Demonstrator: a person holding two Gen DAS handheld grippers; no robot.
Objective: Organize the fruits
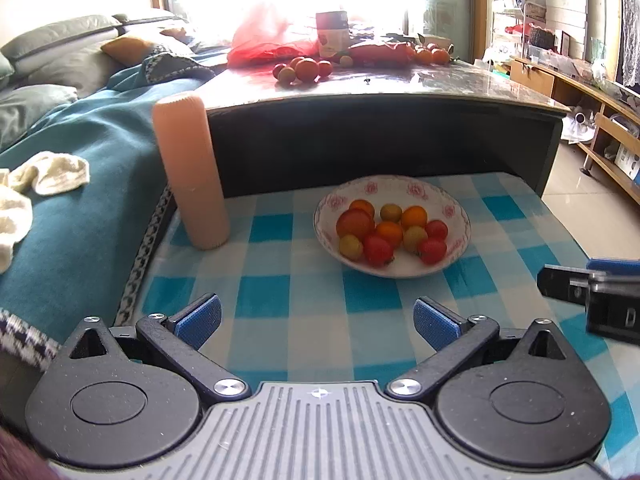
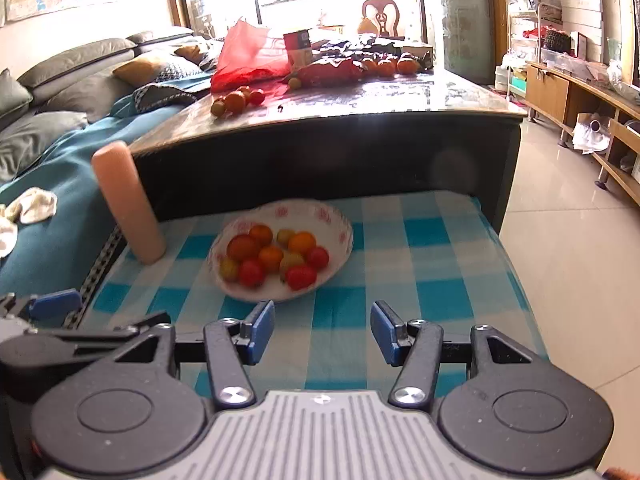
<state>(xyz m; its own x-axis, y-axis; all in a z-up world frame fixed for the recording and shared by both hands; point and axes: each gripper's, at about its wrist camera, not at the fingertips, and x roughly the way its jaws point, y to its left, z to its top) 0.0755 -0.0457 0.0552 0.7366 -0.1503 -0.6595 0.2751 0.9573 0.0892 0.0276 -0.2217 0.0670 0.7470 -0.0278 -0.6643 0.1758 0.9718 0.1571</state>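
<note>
**Fruit in bowl, both grippers empty**

Small tomatoes, red, orange and yellow-green, sit piled in a white bowl with pink flower print. Bowl rests on a blue-and-white checked cloth, near its far edge, in front of a dark table. More tomatoes lie loose on that tabletop, beside a red plastic bag. A peach cylinder stands upright at the cloth's left edge, well apart from the bowl. Left gripper has jaws spread wide, nothing between them, short of the bowl. Right gripper has jaws parted, also empty, just short of the bowl rim. Teal sofa cover to the left.
</note>
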